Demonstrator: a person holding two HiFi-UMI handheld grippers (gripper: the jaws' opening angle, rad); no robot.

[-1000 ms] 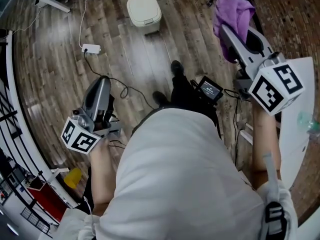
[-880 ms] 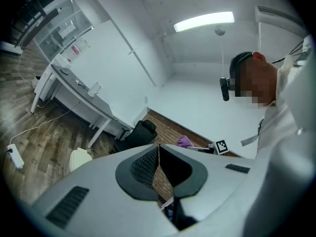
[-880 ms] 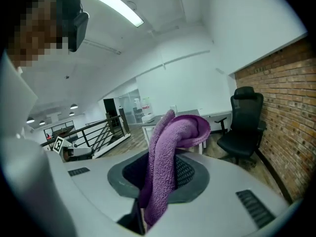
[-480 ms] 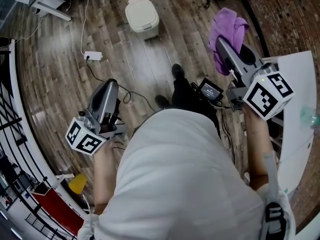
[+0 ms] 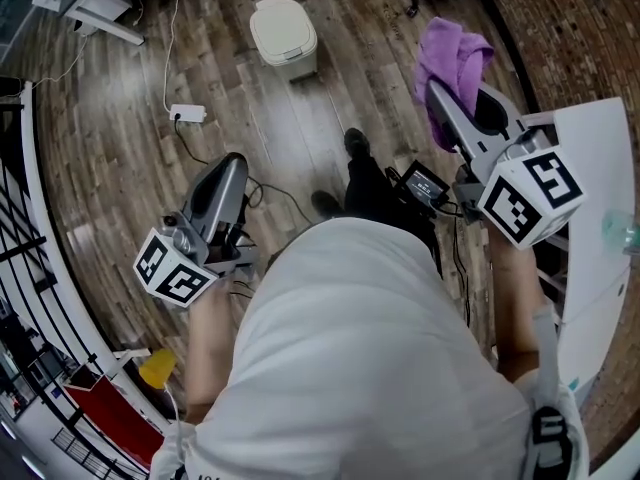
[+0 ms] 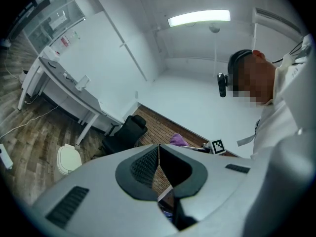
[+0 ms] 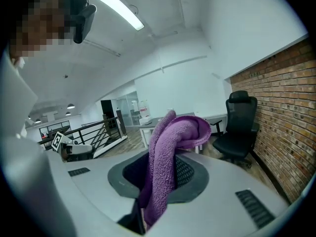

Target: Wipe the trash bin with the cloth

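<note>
right gripper [image 7: 160, 162] jaws clamp purple terry cloth [image 7: 173, 132] between pads | left gripper [image 6: 159, 149] jaws together, empty | cream lidded trash bin [image 5: 284, 30] well apart

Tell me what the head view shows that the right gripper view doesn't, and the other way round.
Only the head view shows the trash bin, lid closed, standing on the wood floor, with a power strip lying nearby. Only the right gripper view shows the ceiling light. Both show the purple cloth clamped in the right gripper, its free end flopping over the jaws.
</note>
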